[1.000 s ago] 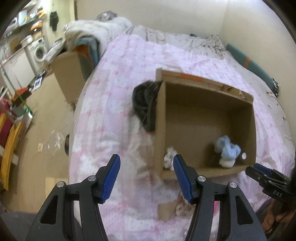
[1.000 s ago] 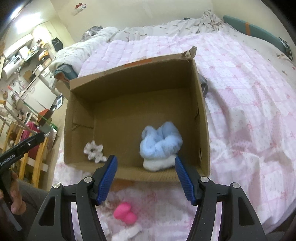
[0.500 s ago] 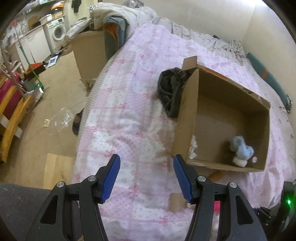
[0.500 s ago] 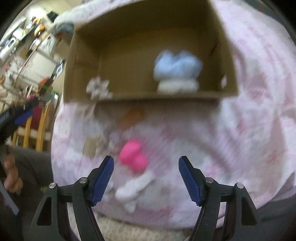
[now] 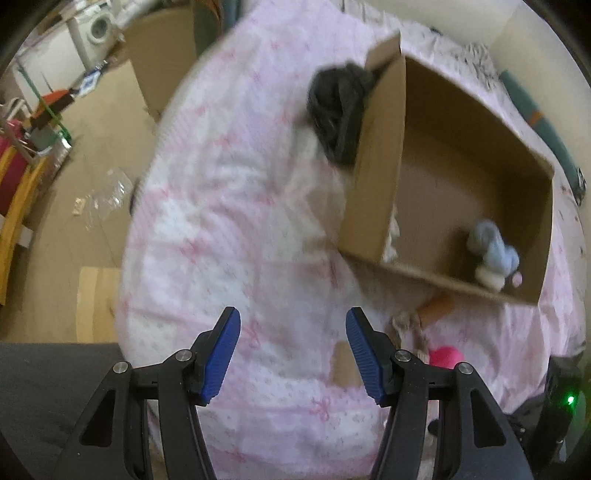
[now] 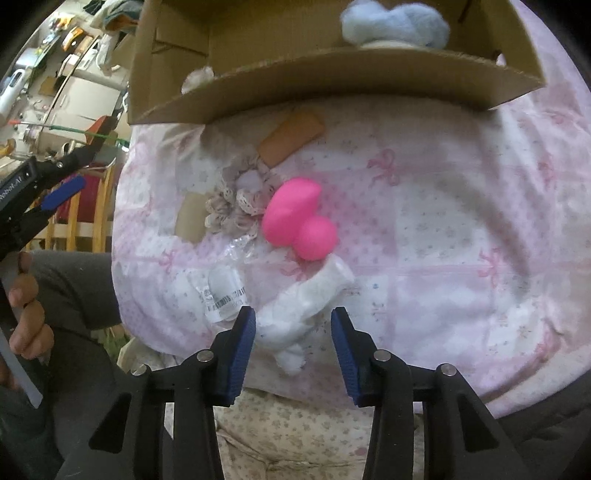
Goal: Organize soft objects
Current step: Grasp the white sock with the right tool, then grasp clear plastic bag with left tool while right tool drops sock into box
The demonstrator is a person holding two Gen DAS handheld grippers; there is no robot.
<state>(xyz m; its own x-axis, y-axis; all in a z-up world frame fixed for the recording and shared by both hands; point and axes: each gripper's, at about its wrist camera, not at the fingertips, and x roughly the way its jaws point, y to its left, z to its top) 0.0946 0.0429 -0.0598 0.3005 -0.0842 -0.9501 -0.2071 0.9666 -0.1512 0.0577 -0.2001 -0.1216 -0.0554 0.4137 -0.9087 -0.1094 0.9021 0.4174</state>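
My right gripper (image 6: 291, 328) points down at the bed's near edge, its jaws closing around a white fluffy soft piece (image 6: 306, 295); a gap still shows at the right pad. Just beyond it lie a bright pink soft toy (image 6: 299, 218) and a lacy scrunchie (image 6: 236, 206). Farther back, the cardboard box (image 6: 332, 85) holds a light blue fluffy item (image 6: 395, 22) and a small white lacy one (image 6: 197, 77). My left gripper (image 5: 293, 332) hangs open over bare pink quilt, left of the box (image 5: 380, 155), with nothing between its fingers.
A dark garment (image 5: 338, 107) lies against the box's far left corner. A tan flat piece (image 6: 291, 138) and a labelled plastic packet (image 6: 221, 291) rest on the quilt. Past the bed's left edge is floor (image 5: 92, 155). A person's hand (image 6: 26, 310) holds the left gripper.
The right gripper swung down from the box to the items at the bed's edge, and its jaws narrowed around the white piece. The left gripper sank lower, still open.
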